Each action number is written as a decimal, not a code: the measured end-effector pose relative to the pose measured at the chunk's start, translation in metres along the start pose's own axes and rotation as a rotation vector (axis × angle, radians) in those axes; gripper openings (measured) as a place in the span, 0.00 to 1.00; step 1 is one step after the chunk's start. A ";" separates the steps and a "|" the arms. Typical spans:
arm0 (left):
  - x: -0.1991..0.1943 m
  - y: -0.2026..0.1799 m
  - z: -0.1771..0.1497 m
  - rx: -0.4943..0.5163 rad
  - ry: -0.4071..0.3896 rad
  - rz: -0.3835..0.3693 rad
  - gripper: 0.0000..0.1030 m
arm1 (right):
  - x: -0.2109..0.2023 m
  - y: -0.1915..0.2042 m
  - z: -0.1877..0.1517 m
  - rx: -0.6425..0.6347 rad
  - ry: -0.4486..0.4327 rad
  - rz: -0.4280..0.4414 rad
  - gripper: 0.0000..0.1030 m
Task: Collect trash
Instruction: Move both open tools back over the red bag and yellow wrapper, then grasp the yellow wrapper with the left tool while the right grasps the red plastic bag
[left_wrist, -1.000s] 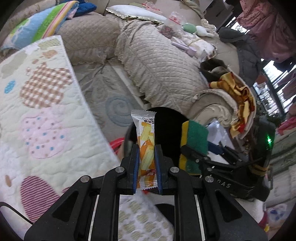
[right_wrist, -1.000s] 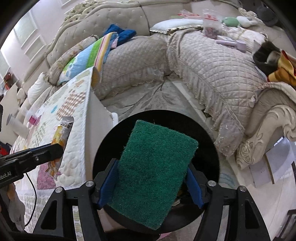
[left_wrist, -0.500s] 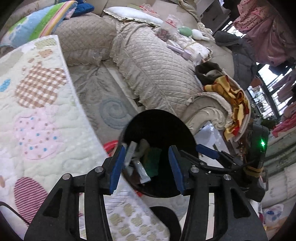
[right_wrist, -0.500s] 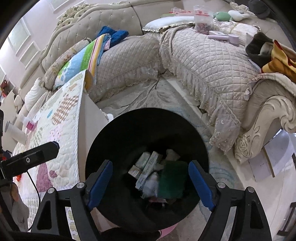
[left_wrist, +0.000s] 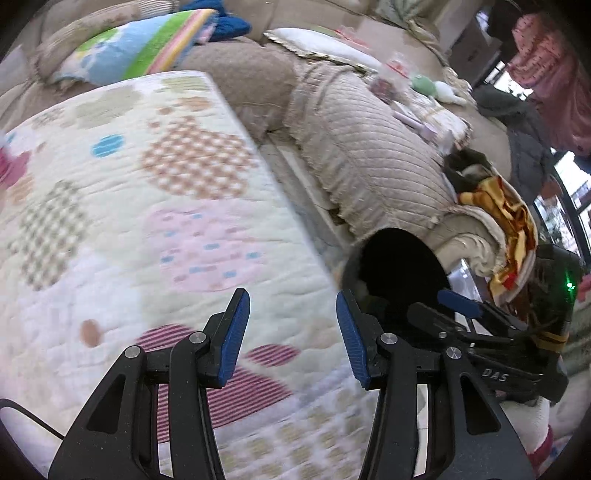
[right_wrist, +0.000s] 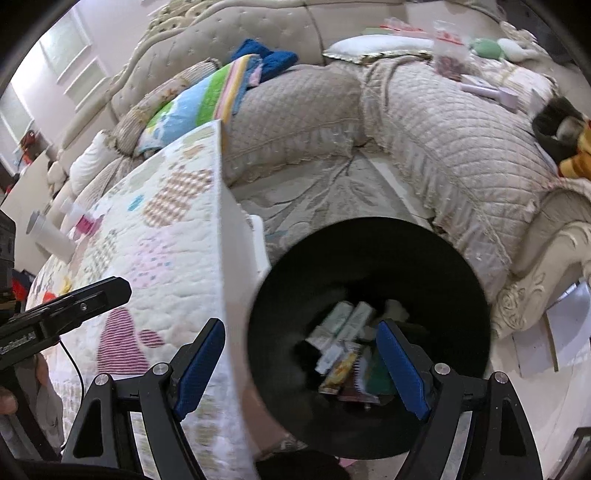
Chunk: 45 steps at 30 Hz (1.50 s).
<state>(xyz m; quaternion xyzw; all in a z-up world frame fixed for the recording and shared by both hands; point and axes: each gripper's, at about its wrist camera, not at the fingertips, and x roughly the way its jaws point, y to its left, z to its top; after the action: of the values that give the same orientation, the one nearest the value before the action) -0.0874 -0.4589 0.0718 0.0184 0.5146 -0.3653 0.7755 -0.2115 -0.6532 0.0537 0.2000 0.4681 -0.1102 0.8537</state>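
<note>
A black bin stands on the floor beside the quilted table. Inside it lie an orange snack wrapper, a green scouring pad and several white packets. My right gripper hangs open over the bin's left rim with nothing between its blue pads. My left gripper is open above the quilt near the table's edge, also with nothing in it. The bin shows to its right in the left wrist view, with the right gripper in front of it.
The quilted table cover fills the left side. On its far end lie a white tube and a small bottle. A beige sofa with cushions and clutter curves around behind. Papers lie on the floor at right.
The left gripper let go of the snack wrapper and the right one let go of the green pad; both now lie in the bin. Both grippers shifted left, the left one over the quilt.
</note>
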 end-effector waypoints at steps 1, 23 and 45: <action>-0.004 0.009 -0.002 -0.012 -0.003 0.011 0.46 | 0.002 0.009 0.001 -0.013 0.003 0.009 0.80; -0.127 0.310 -0.073 -0.473 -0.113 0.404 0.46 | 0.045 0.205 0.001 -0.305 0.085 0.230 0.80; -0.084 0.298 -0.021 -0.279 -0.071 0.350 0.14 | 0.079 0.262 -0.007 -0.362 0.168 0.246 0.80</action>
<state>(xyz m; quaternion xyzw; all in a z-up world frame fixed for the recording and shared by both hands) 0.0531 -0.1864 0.0266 -0.0126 0.5216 -0.1510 0.8397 -0.0757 -0.4150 0.0459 0.1074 0.5220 0.0974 0.8405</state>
